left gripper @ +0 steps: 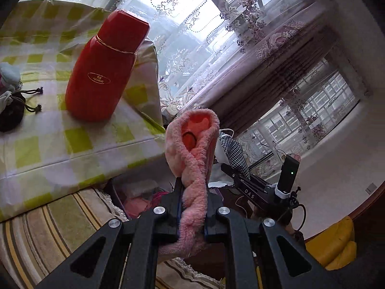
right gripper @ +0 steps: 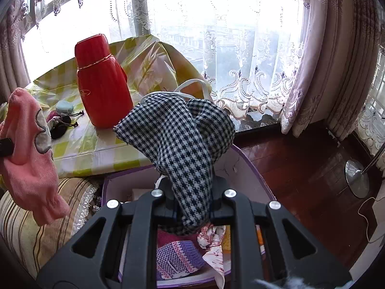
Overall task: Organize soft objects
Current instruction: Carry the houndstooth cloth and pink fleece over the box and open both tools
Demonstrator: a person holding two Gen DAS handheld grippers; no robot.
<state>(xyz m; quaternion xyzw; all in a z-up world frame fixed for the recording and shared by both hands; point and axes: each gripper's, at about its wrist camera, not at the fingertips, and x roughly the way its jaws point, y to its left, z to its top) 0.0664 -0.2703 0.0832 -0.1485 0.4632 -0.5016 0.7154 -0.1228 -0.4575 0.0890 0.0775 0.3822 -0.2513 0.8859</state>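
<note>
My left gripper [left gripper: 191, 207] is shut on a fluffy pink sock [left gripper: 193, 159] and holds it upright in the air beside the table corner. The sock also shows at the left of the right wrist view [right gripper: 31, 154]. My right gripper [right gripper: 191, 197] is shut on a black-and-white houndstooth cloth [right gripper: 178, 139] with a white strap, held above an open purple-rimmed box [right gripper: 250, 166]. The box holds several soft items, among them a purple knit piece [right gripper: 178, 257]. The right gripper with its cloth [left gripper: 234, 153] appears in the left wrist view.
A red thermos [left gripper: 103, 69] stands on the yellow-green checked table [left gripper: 72, 144]. A black drawstring pouch [left gripper: 10, 114] and a pale blue soft item [right gripper: 64, 107] lie on the table. A striped cushion [right gripper: 28, 216] sits below. A lamp base [right gripper: 357, 180] stands on the wooden floor.
</note>
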